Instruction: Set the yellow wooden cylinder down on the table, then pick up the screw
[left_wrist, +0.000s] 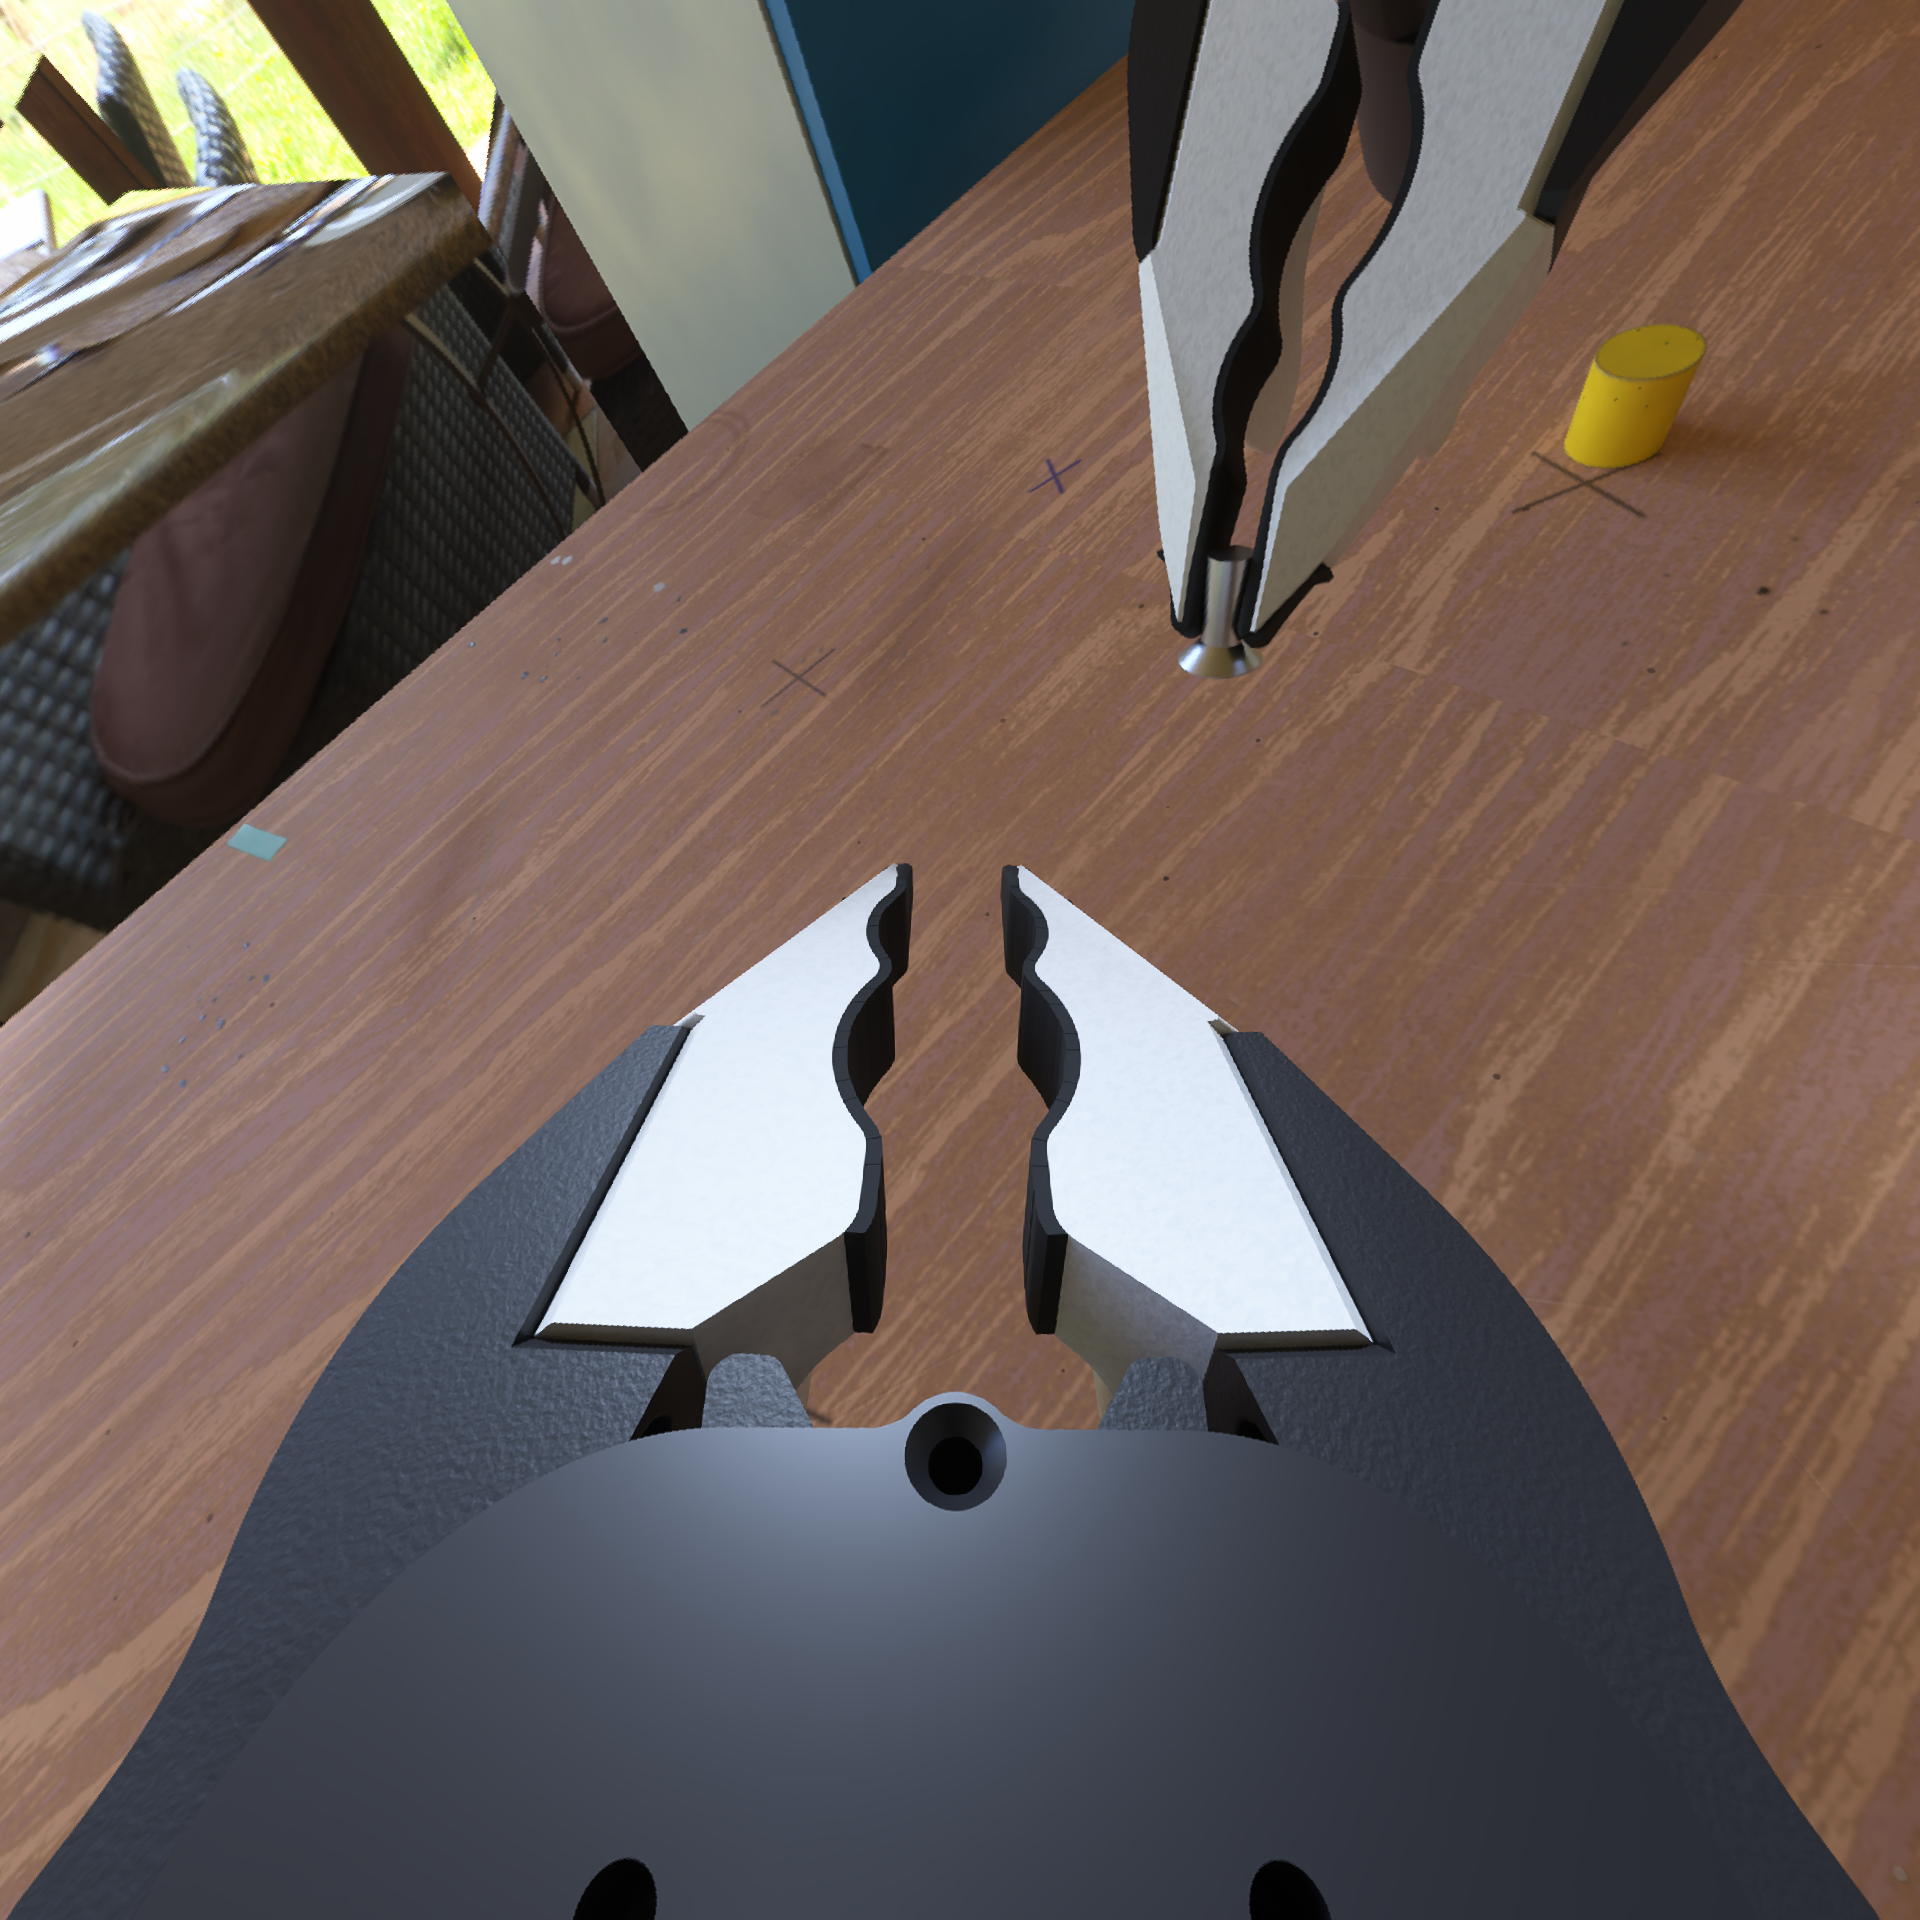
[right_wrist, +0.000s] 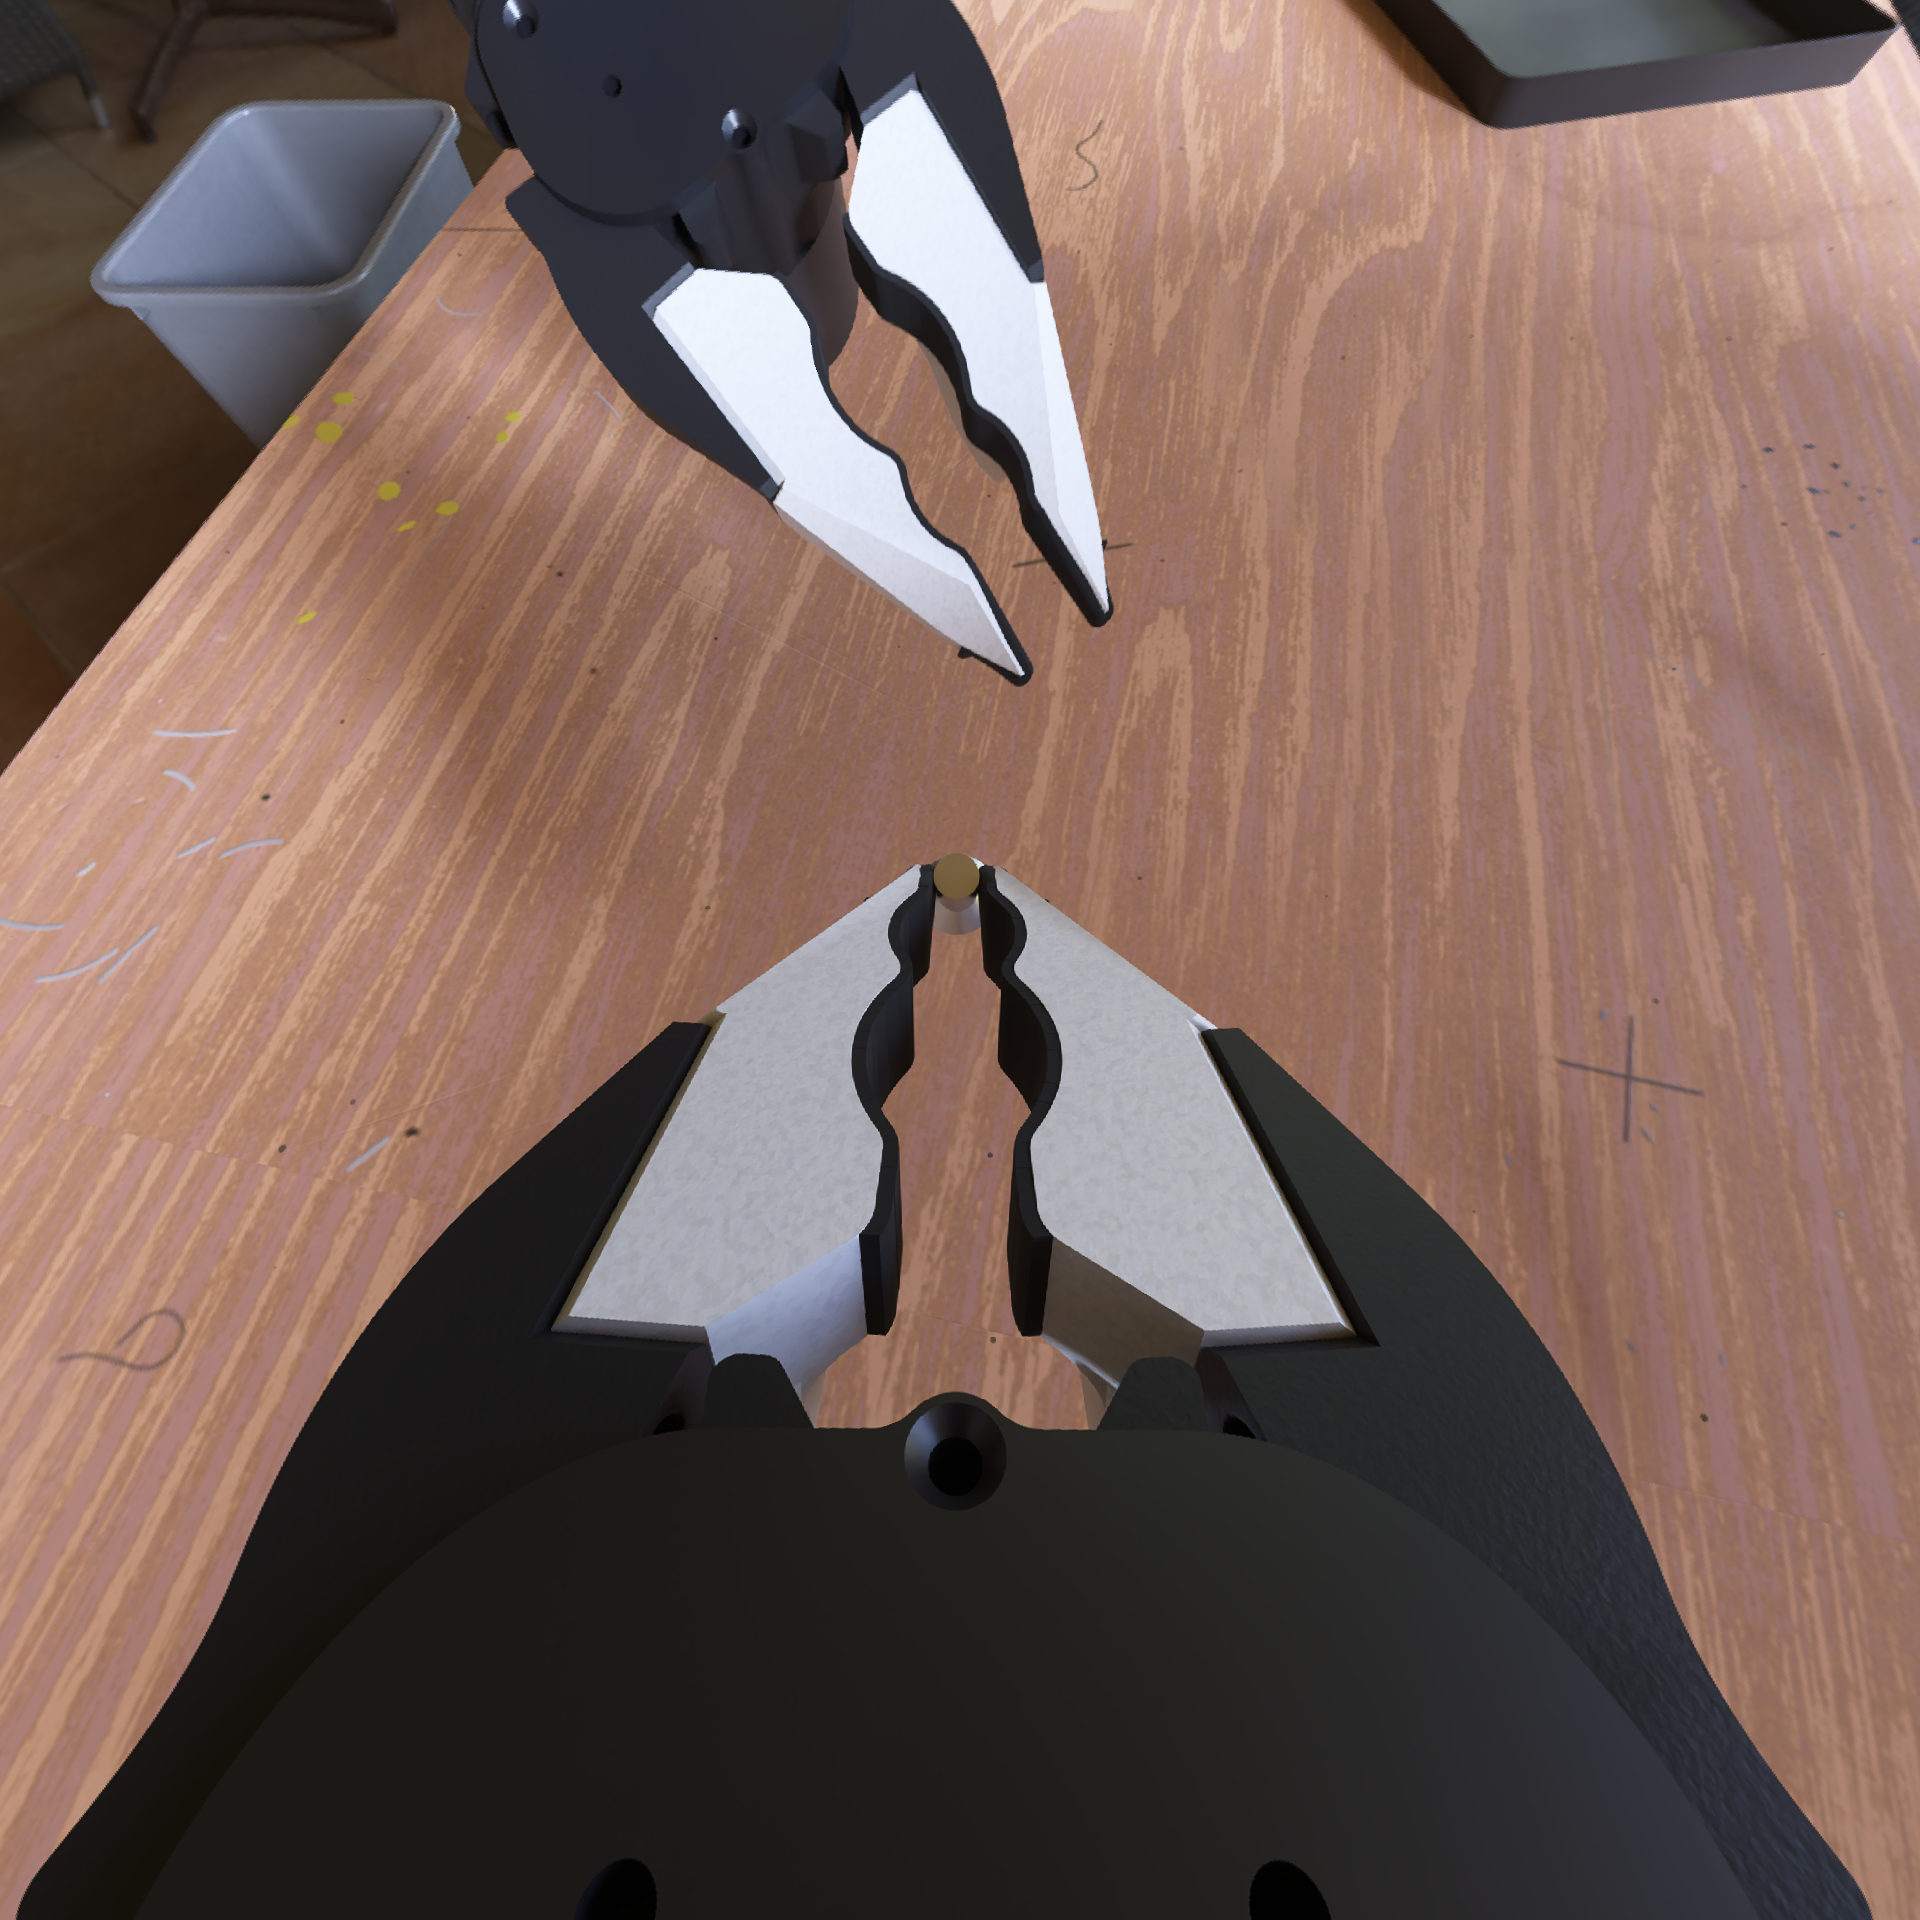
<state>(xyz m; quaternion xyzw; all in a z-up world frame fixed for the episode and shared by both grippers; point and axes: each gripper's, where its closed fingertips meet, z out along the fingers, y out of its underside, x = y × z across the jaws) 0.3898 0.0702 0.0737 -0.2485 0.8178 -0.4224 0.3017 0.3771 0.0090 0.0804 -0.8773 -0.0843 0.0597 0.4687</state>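
The yellow wooden cylinder stands on the wooden table at the far right of the left wrist view, apart from both grippers. The metal screw is upright with its flat head on the table. My right gripper comes down from above and is shut on the screw's shank. In the right wrist view the screw sits pinched between the tips of that gripper. My left gripper is open and empty above the table, nearer than the screw. It also shows in the right wrist view.
A grey bin stands beyond the table's left edge. A dark tray lies at the far right corner. A wicker chair and another table stand past the table edge. Pencil crosses mark the table top.
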